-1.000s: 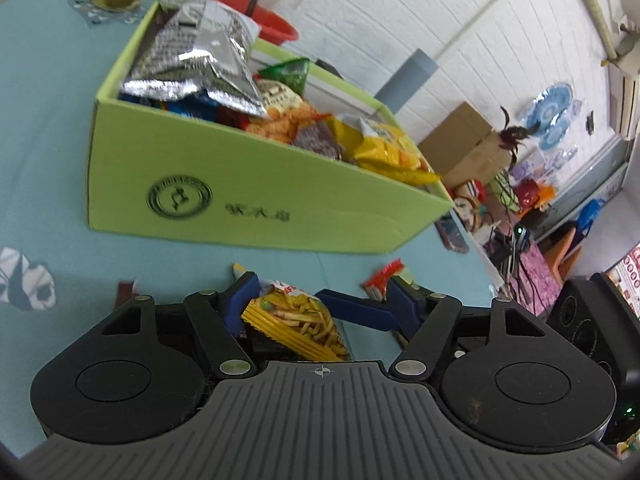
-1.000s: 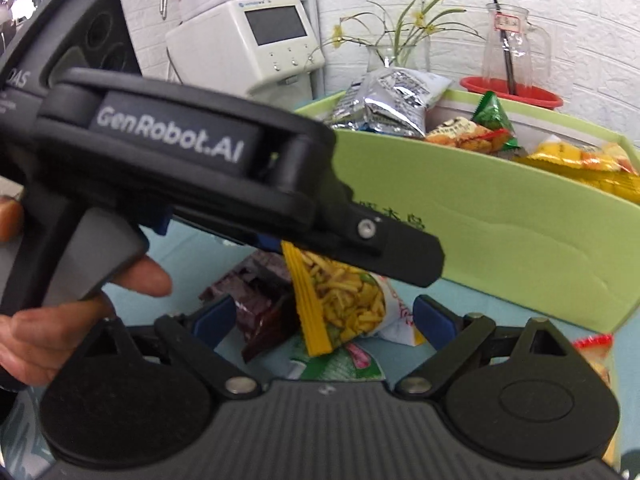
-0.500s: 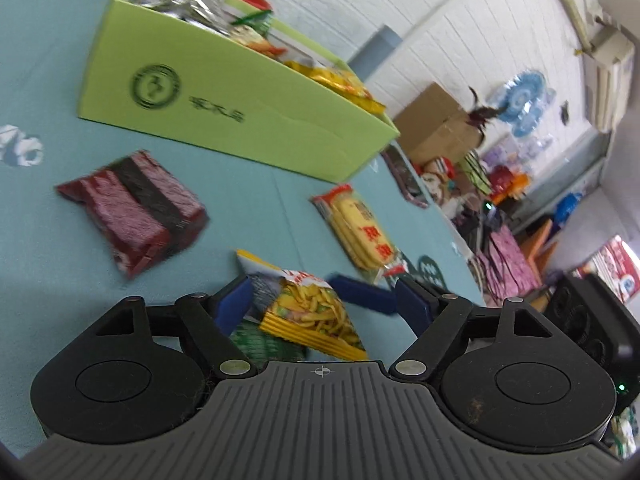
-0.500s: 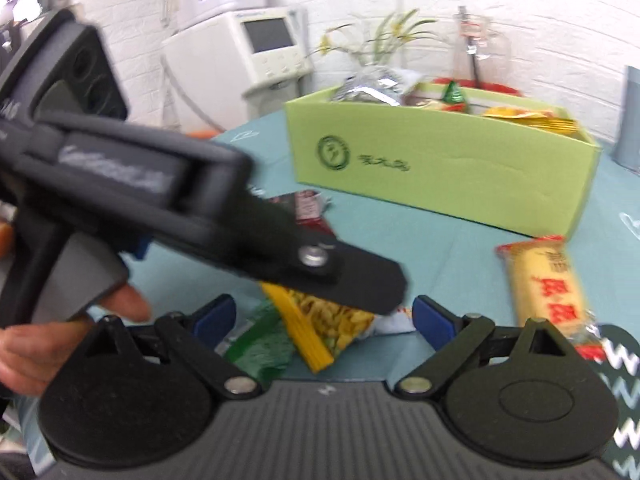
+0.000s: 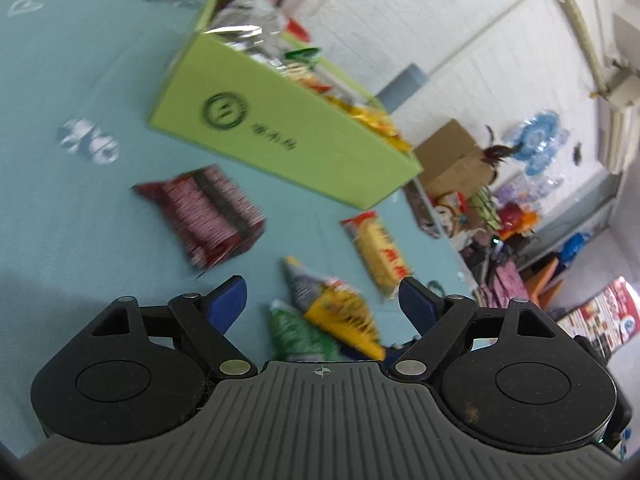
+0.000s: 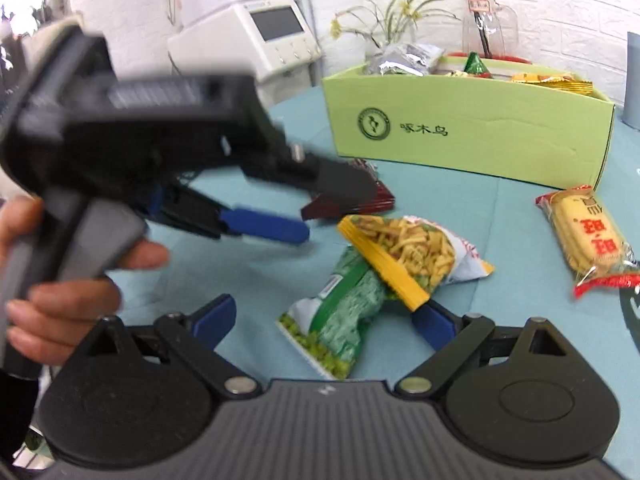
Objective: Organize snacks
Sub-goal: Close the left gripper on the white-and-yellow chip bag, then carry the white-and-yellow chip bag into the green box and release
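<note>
A yellow bag of fries [image 6: 408,252] [image 5: 344,312] lies on the teal table, leaning on a green pea bag [image 6: 344,312] [image 5: 296,332]. My left gripper [image 6: 336,212] [image 5: 322,300] hovers just left of them. Its jaws are opening, and its pads touch neither bag. My right gripper [image 6: 323,320] stands open low over the table, with the pea bag lying between its fingers untouched. A dark red packet [image 5: 208,212] and a yellow cracker pack [image 6: 588,240] [image 5: 380,252] lie loose. The green box [image 6: 472,128] [image 5: 280,128] behind holds several snacks.
A person's hand [image 6: 60,300] grips the left gripper's handle at the left. Beyond the box stand a white appliance [image 6: 256,32], a glass jug [image 6: 484,20] and a plant. Cardboard boxes [image 5: 456,156] and clutter sit past the table's far edge.
Both grippers drew back from the green box. The left jaws widened and let go of the yellow fries bag, which now lies on the green pea bag.
</note>
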A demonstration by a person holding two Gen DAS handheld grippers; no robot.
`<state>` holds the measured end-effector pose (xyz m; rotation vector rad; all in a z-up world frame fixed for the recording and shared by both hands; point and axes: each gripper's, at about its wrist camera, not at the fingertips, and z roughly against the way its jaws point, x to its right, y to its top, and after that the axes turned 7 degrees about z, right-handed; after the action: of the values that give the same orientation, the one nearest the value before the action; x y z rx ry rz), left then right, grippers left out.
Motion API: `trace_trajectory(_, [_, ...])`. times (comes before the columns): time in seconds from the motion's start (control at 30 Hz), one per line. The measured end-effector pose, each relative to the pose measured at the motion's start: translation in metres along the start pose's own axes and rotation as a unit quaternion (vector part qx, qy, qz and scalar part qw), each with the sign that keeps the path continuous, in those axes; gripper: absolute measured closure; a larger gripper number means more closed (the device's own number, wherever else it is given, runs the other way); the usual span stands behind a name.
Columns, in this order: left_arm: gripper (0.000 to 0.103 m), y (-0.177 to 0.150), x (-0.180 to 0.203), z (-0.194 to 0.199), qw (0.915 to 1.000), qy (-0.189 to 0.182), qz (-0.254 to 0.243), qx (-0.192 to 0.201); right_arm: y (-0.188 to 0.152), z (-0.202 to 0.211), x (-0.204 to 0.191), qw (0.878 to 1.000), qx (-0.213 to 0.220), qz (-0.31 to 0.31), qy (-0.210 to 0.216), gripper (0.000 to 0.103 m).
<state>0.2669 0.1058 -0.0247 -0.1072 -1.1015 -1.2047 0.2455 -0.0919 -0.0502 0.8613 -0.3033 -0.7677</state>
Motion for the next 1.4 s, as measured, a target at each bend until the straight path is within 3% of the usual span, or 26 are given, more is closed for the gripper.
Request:
trace_trajectory(0.13, [0.033, 0.013, 0.014, -0.028, 0.9987, 0.015, -0.025, -0.043, 0.0, 0.005, 0.012, 1.0, 0.01, -0.024, -0.007, 0.01])
trace_trajectory(0.2, [0.042, 0.016, 0.016, -0.038, 0.9976, 0.027, -0.027, -0.057, 0.003, 0.005, 0.019, 0.999, 0.014, -0.038, -0.005, 0.01])
trace_trajectory(0.27, [0.045, 0.018, 0.019, -0.043, 0.9972, 0.014, -0.025, -0.069, 0.008, 0.003, 0.024, 0.999, 0.02, -0.043, 0.017, 0.01])
trace_trajectory(0.33, [0.044, 0.02, 0.023, -0.043, 0.9973, -0.011, -0.019, -0.07, 0.009, 0.007, 0.032, 0.998, 0.032, -0.041, 0.027, 0.01])
trace_trajectory(0.43, [0.039, 0.022, 0.036, -0.049, 0.9951, -0.042, -0.035, -0.082, 0.013, 0.009, 0.041, 0.999, 0.033, -0.032, 0.006, 0.01])
trace_trajectory(0.5, [0.033, 0.019, 0.047, -0.058, 0.993, -0.052, -0.047, -0.096, 0.012, 0.012, 0.046, 0.999, 0.025, -0.021, 0.001, 0.01])
trace_trajectory(0.63, [0.033, -0.003, 0.065, -0.081, 0.9879, -0.055, -0.064, -0.13, 0.005, 0.022, 0.059, 0.999, 0.009, -0.01, -0.038, 0.009])
trace_trajectory(0.73, [0.039, -0.019, 0.07, -0.078, 0.9894, -0.041, -0.071, -0.12, -0.004, 0.031, 0.063, 0.998, 0.004, -0.01, -0.055, 0.01])
trace_trajectory(0.87, [0.033, -0.017, 0.077, -0.055, 0.9932, -0.017, -0.1, -0.058, -0.015, 0.043, 0.065, 0.996, 0.028, -0.035, -0.073, 0.01])
trace_trajectory(1.0, [0.038, -0.009, 0.075, -0.068, 0.9933, 0.011, -0.085, -0.077, -0.019, 0.04, 0.061, 0.993, 0.048, -0.051, -0.098, 0.01])
trace_trajectory(1.1, [0.039, -0.013, 0.071, -0.082, 0.992, 0.02, -0.078, -0.098, -0.016, 0.033, 0.063, 0.993, 0.032, -0.037, -0.11, 0.011])
trace_trajectory(1.13, [0.04, -0.015, 0.07, -0.085, 0.9918, 0.019, -0.077, -0.1, -0.017, 0.031, 0.064, 0.993, 0.026, -0.034, -0.11, 0.016])
trace_trajectory(1.23, [0.053, -0.021, 0.065, -0.094, 0.9906, 0.02, -0.077, -0.112, -0.02, 0.028, 0.066, 0.993, 0.023, -0.025, -0.11, 0.038])
trace_trajectory(1.27, [0.073, -0.023, 0.064, -0.097, 0.9898, 0.024, -0.078, -0.116, -0.021, 0.028, 0.066, 0.993, 0.024, -0.021, -0.111, 0.039])
trace_trajectory(1.3, [0.083, -0.025, 0.063, -0.098, 0.9896, 0.032, -0.081, -0.114, -0.021, 0.028, 0.067, 0.993, 0.025, -0.025, -0.115, 0.039])
trace_trajectory(1.4, [0.09, -0.022, 0.058, -0.089, 0.992, 0.015, -0.061, -0.109, -0.018, 0.027, 0.068, 0.993, 0.028, -0.029, -0.108, 0.04])
